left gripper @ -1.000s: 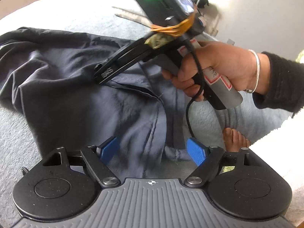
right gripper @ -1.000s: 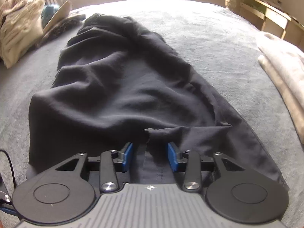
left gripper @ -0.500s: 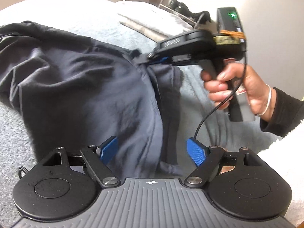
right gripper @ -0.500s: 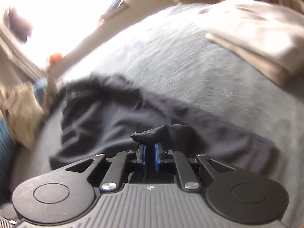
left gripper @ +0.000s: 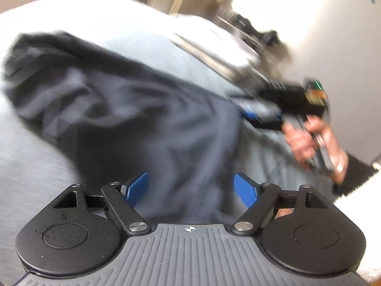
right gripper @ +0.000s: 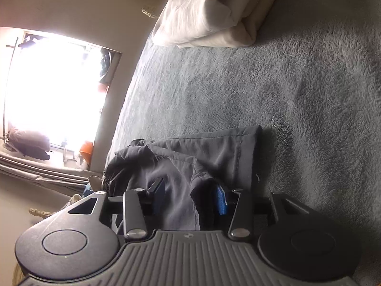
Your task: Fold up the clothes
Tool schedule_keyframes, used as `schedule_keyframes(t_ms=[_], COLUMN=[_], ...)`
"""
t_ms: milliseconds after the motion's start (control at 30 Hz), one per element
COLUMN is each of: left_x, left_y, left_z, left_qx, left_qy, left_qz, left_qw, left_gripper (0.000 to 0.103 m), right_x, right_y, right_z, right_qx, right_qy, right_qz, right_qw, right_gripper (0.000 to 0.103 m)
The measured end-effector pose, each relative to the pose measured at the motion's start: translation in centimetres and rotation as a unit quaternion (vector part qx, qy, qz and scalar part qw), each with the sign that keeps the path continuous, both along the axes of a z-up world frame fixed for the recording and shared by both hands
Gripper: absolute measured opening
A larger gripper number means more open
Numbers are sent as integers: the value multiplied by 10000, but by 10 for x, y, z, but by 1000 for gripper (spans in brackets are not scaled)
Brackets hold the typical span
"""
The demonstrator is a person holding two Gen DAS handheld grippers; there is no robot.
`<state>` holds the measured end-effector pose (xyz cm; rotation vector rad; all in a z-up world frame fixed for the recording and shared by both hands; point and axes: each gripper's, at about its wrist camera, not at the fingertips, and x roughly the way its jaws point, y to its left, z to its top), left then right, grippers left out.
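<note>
A dark grey garment (left gripper: pixel 142 124) lies crumpled on the bed, blurred in the left wrist view. My left gripper (left gripper: pixel 191 189) is open just above its near edge, pads apart and holding nothing. A hand (left gripper: pixel 307 138) holds my right gripper (left gripper: pixel 248 115) at the garment's right edge. In the right wrist view, which is rolled sideways, my right gripper (right gripper: pixel 190 199) is open. The garment (right gripper: pixel 214 152) lies doubled over between and beyond its fingers, and a fold drapes over the right pad (right gripper: pixel 221 202).
A grey fleece blanket (right gripper: pixel 285 95) covers the bed. Folded cream bedding (right gripper: pixel 209 12) sits at its far side, beyond the garment. A bright window (right gripper: pixel 52 90) with clutter on the sill is at the left. A pale wall rises behind the hand.
My right gripper, shut on the garment's edge half a second ago, has carried it sideways and opened, letting it go. Both views have swung; the left wrist view is now motion-blurred.
</note>
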<state>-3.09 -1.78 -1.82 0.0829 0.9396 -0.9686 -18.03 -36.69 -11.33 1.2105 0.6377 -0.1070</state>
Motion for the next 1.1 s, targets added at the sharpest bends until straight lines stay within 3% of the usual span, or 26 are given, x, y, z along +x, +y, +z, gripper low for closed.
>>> schedule_keyframes(t_ms=[133, 200, 367, 433, 500, 567, 600, 700, 767, 833, 967, 1100], left_x=[27, 37, 36, 32, 28, 24, 24, 23, 23, 24, 26, 34], left_y=[36, 49, 62, 60, 56, 52, 52, 50, 49, 48, 45, 47], left_z=[16, 10, -34, -51, -60, -67, -69, -74, -74, -71, -61, -50], left_qx=[304, 450, -87, -231, -247, -210, -180, -200, -261, -377, -749, -1361], left_qy=[-283, 67, 1559, 1938, 1994, 1960, 1958, 2058, 2126, 2175, 2322, 2634], left_qz=[854, 1269, 1752, 1863, 2005, 2183, 2213, 2193, 2137, 2080, 2026, 2035], left_qw=[9955, 9909, 9721, 9629, 9589, 9558, 9552, 9535, 9531, 9529, 9484, 9331], left_gripper=[80, 80, 77, 74, 72, 70, 67, 44, 16, 4, 0, 0], right_x=[4, 6, 13, 17, 20, 22, 22, 21, 20, 23, 28, 31], right_y=[2, 2, 7, 9, 11, 13, 13, 11, 7, 3, -5, -14], right_z=[-2, -3, -3, 0, 4, 7, 10, 17, 24, 29, 35, 41], right_qx=[-88, -133, -360, -541, -741, -939, -1025, -1196, -1252, -1258, -1128, -1004], right_qy=[144, 216, 390, 459, 540, 625, 638, 565, 466, 406, 351, 305], right_qz=[76, 115, 237, 315, 394, 461, 468, 489, 488, 479, 480, 459], right_qw=[9998, 9996, 9983, 9970, 9950, 9925, 9916, 9900, 9898, 9901, 9918, 9934], right_gripper=[46, 46, 38, 33, 30, 17, 13, 6, 5, 4, 4, 4])
